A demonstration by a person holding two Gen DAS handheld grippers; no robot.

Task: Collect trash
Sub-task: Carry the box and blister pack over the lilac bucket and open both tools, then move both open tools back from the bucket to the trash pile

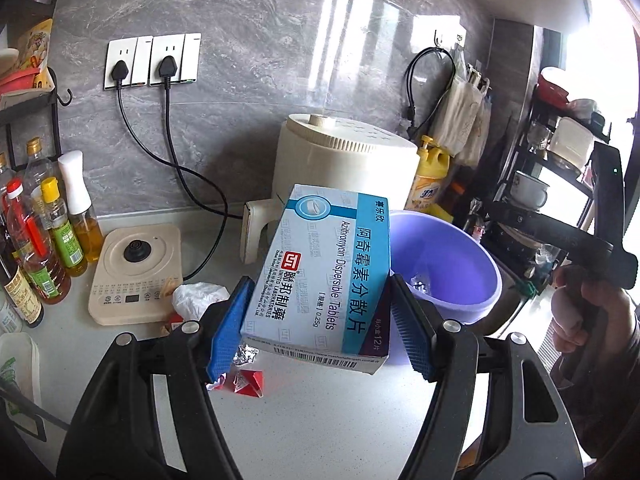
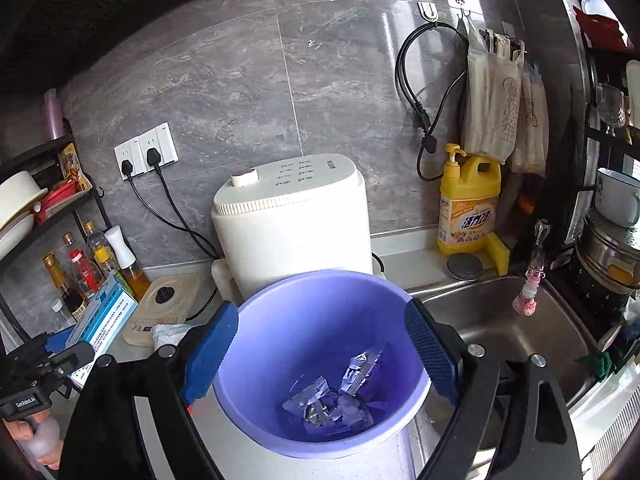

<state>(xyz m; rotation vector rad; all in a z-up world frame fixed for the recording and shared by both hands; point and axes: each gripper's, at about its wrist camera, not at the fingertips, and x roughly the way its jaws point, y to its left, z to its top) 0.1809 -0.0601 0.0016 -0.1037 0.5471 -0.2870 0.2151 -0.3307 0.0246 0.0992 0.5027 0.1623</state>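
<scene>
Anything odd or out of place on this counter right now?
Nothing damaged or spilled. Loose red wrappers and a crumpled white bag lie on the counter, outside the purple plastic bucket. The left tongs hold the blue-white tablet box tilted.

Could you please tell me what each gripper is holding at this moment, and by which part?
The left gripper clamps the medicine box across its lower end, one pad on each side edge. The right gripper is open, straddling the purple bin without gripping it.
</scene>
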